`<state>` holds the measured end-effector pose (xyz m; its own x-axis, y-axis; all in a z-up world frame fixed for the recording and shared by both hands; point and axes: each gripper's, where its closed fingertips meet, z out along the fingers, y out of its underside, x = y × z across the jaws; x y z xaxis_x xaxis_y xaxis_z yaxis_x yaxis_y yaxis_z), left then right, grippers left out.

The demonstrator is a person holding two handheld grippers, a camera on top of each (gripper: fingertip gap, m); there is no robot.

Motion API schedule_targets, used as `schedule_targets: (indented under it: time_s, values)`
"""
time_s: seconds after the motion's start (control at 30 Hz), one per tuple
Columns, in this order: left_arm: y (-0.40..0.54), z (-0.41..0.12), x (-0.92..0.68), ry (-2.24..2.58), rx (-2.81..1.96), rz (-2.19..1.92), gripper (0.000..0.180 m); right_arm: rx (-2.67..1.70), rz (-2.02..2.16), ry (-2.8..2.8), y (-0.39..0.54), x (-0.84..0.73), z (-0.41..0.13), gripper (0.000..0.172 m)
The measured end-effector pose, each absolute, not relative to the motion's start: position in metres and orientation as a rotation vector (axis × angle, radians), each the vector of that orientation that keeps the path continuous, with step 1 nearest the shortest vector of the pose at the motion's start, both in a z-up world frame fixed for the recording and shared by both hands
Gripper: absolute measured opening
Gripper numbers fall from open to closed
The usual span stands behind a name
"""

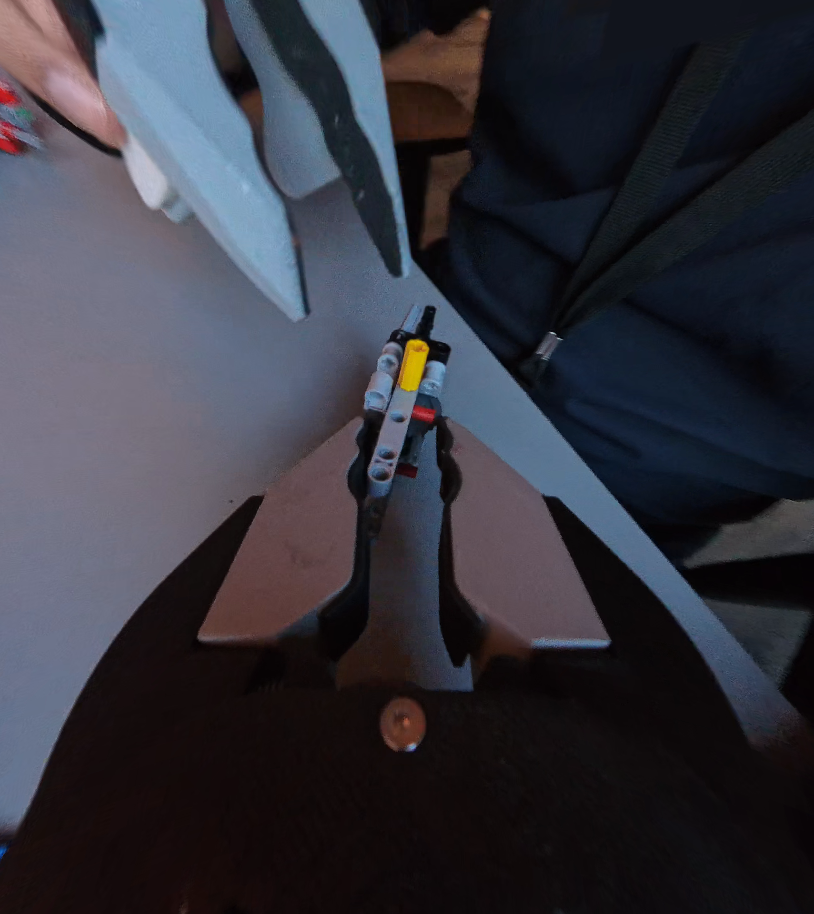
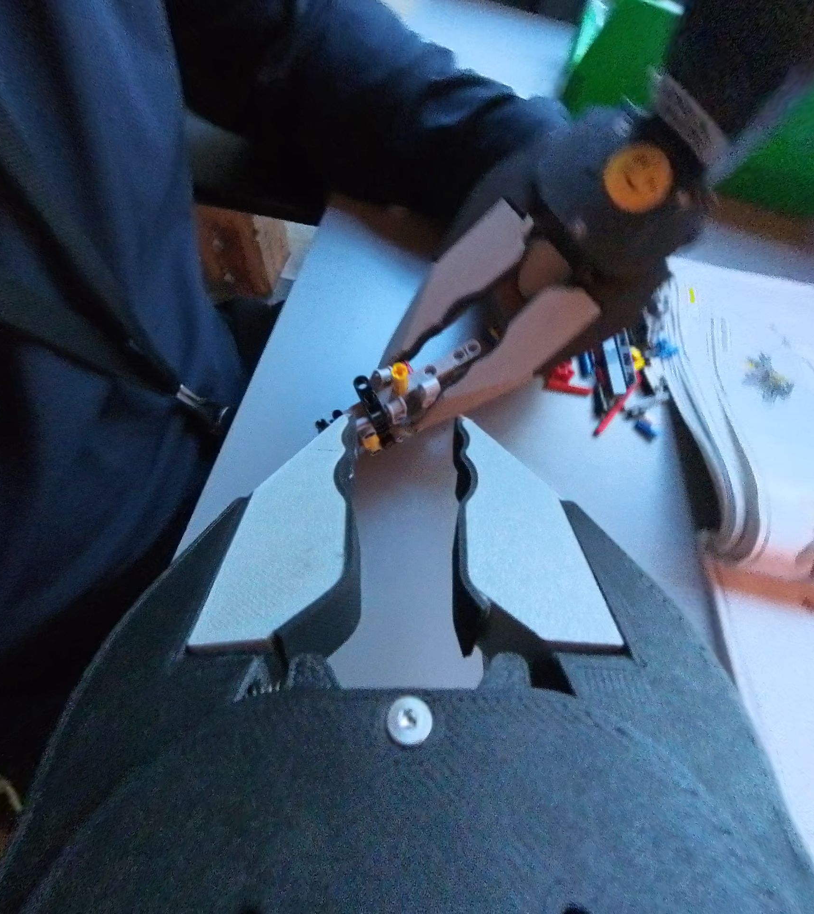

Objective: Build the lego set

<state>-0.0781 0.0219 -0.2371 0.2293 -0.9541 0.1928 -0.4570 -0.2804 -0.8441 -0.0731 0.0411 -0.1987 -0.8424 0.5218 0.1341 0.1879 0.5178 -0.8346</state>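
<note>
Holding a small brick assembly (image 1: 397,425) of grey beams, a yellow connector and red and black pins, the left tool (image 1: 402,457) has its two dark pads set against the grey beam and the parts beside it, so the piece looks clamped there and sticks out past the fingertips, just above the edge of the grey table (image 1: 98,395). From the other side, the right tool (image 2: 407,445) has its jaws apart with nothing pressed between them; its left fingertip (image 2: 345,445) sits right at the black end of the assembly (image 2: 395,395), touching or nearly so, and I cannot tell which. Seen from the left wrist view, the right tool (image 1: 350,292) hangs just beyond the tip of the assembly, not around it.

Farther back on the table lies a scatter of loose parts (image 2: 612,376) in red, blue, black and yellow, next to an open booklet (image 2: 766,395) with pictures on its pages. A person in a dark jacket (image 1: 667,247) stands close against the table edge. As a judgement only: the little build is partly put together, and plenty of loose pieces are left unused.
</note>
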Motion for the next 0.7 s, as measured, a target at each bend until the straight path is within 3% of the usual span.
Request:
schedule_targets:
  time_s: [0.23, 0.37, 0.7]
  values:
    - [0.052, -0.239, -0.092, 1.098, -1.876, -0.571, 0.023, -0.921, 1.574, -2.305, 0.053, -0.062, -0.217, 0.037]
    - [0.063, -0.234, -0.101, 1.026, -1.851, -0.423, 0.023, -0.974, 1.488, -2.207, 0.069, -0.079, -0.221, 0.017]
    - [0.069, -0.240, -0.102, 1.039, -1.862, -0.317, 0.024, -0.993, 1.491, -2.169, 0.076, -0.082, -0.223, 0.022]
